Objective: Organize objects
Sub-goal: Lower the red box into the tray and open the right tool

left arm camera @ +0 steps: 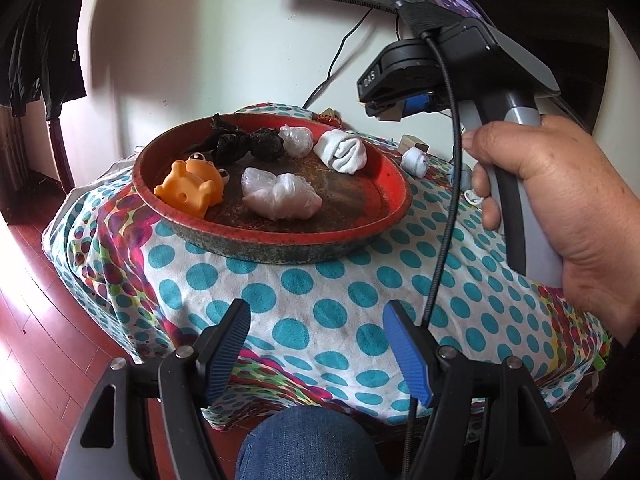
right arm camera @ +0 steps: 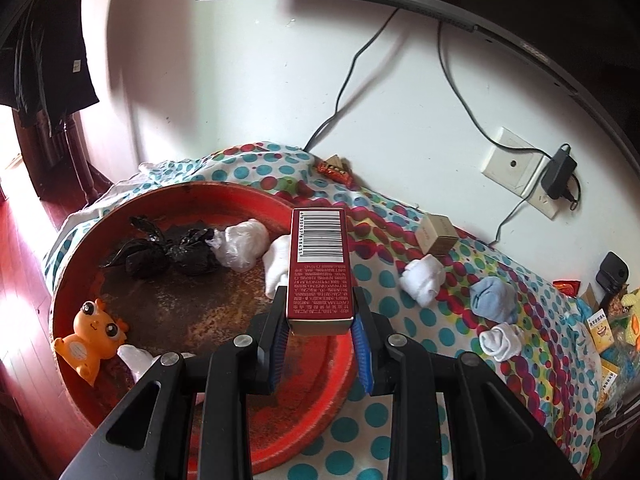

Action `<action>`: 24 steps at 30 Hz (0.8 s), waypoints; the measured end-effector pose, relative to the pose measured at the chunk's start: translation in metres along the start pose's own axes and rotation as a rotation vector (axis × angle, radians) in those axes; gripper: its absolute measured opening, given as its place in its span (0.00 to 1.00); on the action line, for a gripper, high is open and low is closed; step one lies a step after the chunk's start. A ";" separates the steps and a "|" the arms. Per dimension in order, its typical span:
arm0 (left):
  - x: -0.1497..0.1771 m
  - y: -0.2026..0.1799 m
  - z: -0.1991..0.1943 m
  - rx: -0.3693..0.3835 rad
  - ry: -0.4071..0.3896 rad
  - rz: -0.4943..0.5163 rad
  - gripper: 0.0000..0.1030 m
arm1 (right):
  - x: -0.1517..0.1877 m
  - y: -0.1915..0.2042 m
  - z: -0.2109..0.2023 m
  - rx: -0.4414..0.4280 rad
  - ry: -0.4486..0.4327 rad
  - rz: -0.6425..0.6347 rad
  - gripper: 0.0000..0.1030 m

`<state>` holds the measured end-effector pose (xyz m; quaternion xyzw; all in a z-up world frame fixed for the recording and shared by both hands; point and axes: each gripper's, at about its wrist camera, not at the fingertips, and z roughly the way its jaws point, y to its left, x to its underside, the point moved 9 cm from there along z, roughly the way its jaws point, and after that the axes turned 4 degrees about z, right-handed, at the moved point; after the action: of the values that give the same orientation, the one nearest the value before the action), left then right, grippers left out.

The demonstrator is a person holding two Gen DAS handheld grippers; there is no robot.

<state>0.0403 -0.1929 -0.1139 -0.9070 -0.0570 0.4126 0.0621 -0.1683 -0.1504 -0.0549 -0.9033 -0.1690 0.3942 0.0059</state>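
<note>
A round red tray (left arm camera: 400, 196) (right arm camera: 72, 280) sits on a dotted cloth. It holds an orange toy figure (left arm camera: 192, 188) (right arm camera: 94, 334), black bags (left arm camera: 248, 142) (right arm camera: 168, 252), clear plastic bundles (left arm camera: 280, 196) (right arm camera: 242, 246) and a white rolled sock (left arm camera: 342, 150) (right arm camera: 276, 266). My right gripper (right arm camera: 320, 316) is shut on a dark red box with a barcode (right arm camera: 320, 264), held above the tray's right side. In the left wrist view a hand grips the right gripper's handle (left arm camera: 516, 184) at the right. My left gripper (left arm camera: 316, 320) stands open over the cloth in front of the tray, nothing between its fingers.
On the cloth right of the tray lie white rolled socks (right arm camera: 422, 280) (right arm camera: 500, 340), a blue sock (right arm camera: 492, 294) and a small tan box (right arm camera: 436, 234). Packets and a yellow toy (right arm camera: 632, 312) crowd the far right. Cables and a wall socket (right arm camera: 516, 172) are behind. A denim knee (left arm camera: 304, 440) is below.
</note>
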 end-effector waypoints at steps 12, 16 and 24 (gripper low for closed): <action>0.000 0.012 0.005 -0.004 0.015 -0.047 0.68 | 0.006 0.048 0.026 -0.068 0.047 -0.062 0.26; -0.001 0.015 0.006 -0.004 0.018 -0.058 0.68 | 0.014 0.072 0.037 -0.128 0.087 -0.106 0.26; 0.000 0.023 0.011 -0.004 0.032 -0.091 0.68 | 0.039 0.109 0.062 -0.235 0.194 -0.169 0.26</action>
<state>0.0331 -0.2152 -0.1248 -0.9100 -0.0982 0.3948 0.0800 -0.1552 -0.2489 -0.1408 -0.9141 -0.2878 0.2810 -0.0504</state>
